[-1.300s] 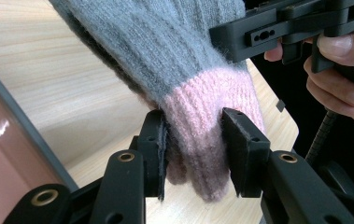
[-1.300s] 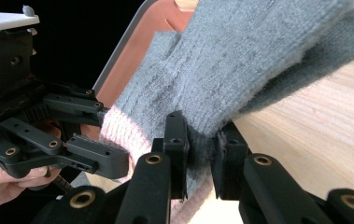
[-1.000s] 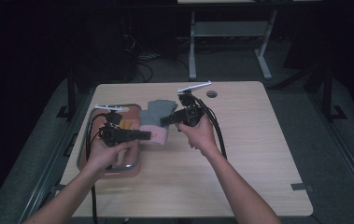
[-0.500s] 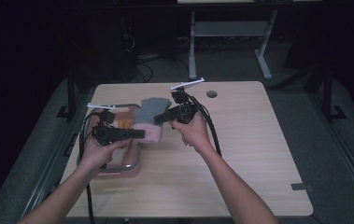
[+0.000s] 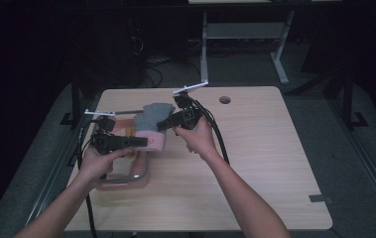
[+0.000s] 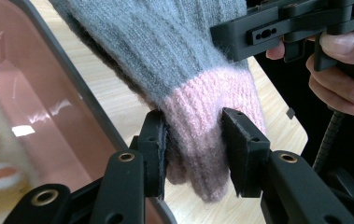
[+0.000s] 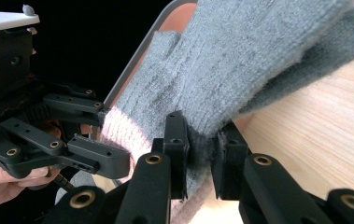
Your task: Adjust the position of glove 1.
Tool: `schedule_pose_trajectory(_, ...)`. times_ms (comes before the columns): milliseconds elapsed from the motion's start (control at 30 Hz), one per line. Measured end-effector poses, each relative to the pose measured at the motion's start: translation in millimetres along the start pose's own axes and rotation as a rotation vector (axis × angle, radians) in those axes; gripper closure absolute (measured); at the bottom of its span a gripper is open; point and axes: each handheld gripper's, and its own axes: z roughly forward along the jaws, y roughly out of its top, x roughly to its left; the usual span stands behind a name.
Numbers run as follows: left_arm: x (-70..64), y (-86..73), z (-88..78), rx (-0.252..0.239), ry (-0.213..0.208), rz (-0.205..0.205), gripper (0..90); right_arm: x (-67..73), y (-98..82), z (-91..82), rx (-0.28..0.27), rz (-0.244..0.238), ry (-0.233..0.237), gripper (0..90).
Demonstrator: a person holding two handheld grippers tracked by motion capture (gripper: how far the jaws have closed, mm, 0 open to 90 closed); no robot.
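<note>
While both claws clamp it, the glove (image 5: 152, 124) (grey, pink-cuffed) hangs above the tray (image 5: 126, 179).

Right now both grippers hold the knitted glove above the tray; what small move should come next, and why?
Probably carry the glove a little toward the bare tabletop. The left gripper pinches its pink cuff, the right gripper its grey part, and it hangs partly over the tray, so it may be lifted away together.

The glove (image 6: 198, 79) is fuzzy knitted wool, grey with a ribbed pink cuff. Beside the glove, the tray (image 6: 39, 88) looks glossy pink with a smooth grey metal rim. The table (image 5: 255, 163) is matt pale wood-grain laminate. Gripper jaws are matt black plastic.
</note>
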Motion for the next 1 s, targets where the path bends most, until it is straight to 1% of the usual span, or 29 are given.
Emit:
schedule_pose_trajectory(300, 3.9, -0.5, -8.0, -0.002, 0.014, -0.002, 62.0, 5.9, 4.6, 8.7, 0.003, -0.011, 0.01, 77.7)
schedule_pose_trajectory(467, 7.6, -1.0, -12.4, -0.01, 0.021, -0.015, 62.0, 9.0, 7.6, 13.6, 0.007, -0.018, 0.013, 77.7)
schedule_pose_trajectory(533, 8.6, -1.0, -13.4, -0.008, 0.021, -0.011, 62.0, 9.6, 8.4, 15.4, 0.006, -0.019, 0.014, 77.7)
schedule_pose_trajectory(733, 12.4, -2.7, -18.8, -0.011, 0.028, -0.017, 62.0, 12.1, 11.0, 21.3, 0.013, -0.026, 0.022, 77.7)
schedule_pose_trajectory(800, 13.8, -3.4, -20.3, -0.009, 0.029, -0.015, 62.0, 13.4, 11.5, 22.8, 0.016, -0.02, 0.025, 77.7)
schedule_pose_trajectory(867, 14.3, -3.7, -20.8, -0.011, 0.029, -0.015, 62.0, 13.2, 11.8, 23.7, 0.016, -0.027, 0.027, 77.7)
schedule_pose_trajectory(900, 15.2, -3.9, -22.0, -0.009, 0.033, -0.015, 62.0, 13.9, 12.2, 25.9, 0.019, -0.021, 0.031, 77.7)
schedule_pose_trajectory(933, 15.7, -4.2, -22.8, -0.011, 0.034, -0.022, 62.0, 14.0, 12.3, 26.7, 0.018, -0.02, 0.033, 77.7)
schedule_pose_trajectory(1000, 17.0, -4.4, -24.4, -0.008, 0.036, -0.02, 62.0, 14.3, 12.6, 28.3, 0.017, -0.022, 0.036, 77.7)
